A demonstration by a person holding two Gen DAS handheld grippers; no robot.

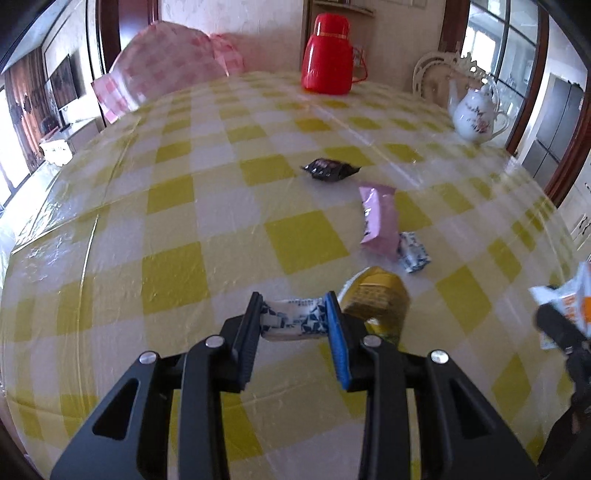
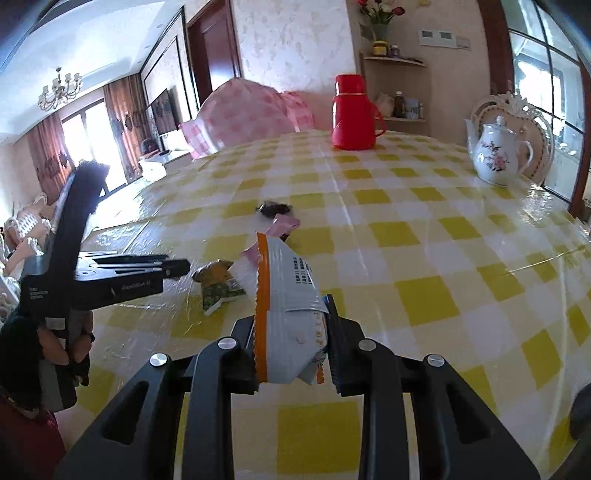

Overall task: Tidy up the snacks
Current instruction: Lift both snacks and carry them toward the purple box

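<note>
Blue-white candy (image 1: 295, 320) in left tool (image 1: 295, 325)

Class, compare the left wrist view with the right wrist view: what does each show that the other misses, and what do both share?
Left wrist only: the left gripper shut on a blue-and-white candy, and a second blue-and-white candy beside the pink packet.

Right wrist only: a chandelier, a vase of flowers, and a hand holding the left gripper.

Both: the red flask, white teapot, dark packet, and the right gripper shut on an orange-and-white packet.
</note>
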